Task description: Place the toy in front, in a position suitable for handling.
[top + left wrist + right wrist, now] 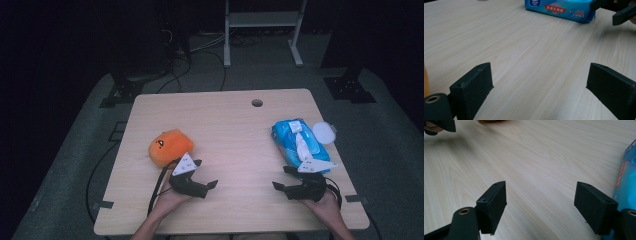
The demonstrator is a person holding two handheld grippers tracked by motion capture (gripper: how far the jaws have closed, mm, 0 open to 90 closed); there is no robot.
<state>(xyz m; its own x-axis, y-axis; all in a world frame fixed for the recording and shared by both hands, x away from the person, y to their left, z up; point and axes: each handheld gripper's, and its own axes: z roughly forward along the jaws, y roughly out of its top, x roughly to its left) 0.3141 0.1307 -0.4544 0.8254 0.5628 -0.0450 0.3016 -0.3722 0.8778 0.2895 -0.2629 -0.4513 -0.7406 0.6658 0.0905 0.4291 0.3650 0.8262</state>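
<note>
1. Two grippers sit low at my near edge of the table, and neither holds anything. My left gripper has its jaws spread wide over bare wood, as its own view confirms. My right gripper is equally wide, nothing between the jaws.
2. I judge the work unstarted. The wipes pack lies just beyond my right gripper, flap up and a sheet poking out. The orange plush lies just beyond my left gripper. Neither is touched.
3. All of the handling is left, as far as I can see. The right gripper points towards the table's middle, with the pack's edge just beside one jaw.
4. Hard to read: the white round lid by the pack's far end may be attached or loose; I cannot tell.
5. Cut off: the plush is a mere orange sliver at the left gripper view's edge. The pack's print is too small to read.
6. The dark room beyond the table gives me little more than a white frame and cables.
</note>
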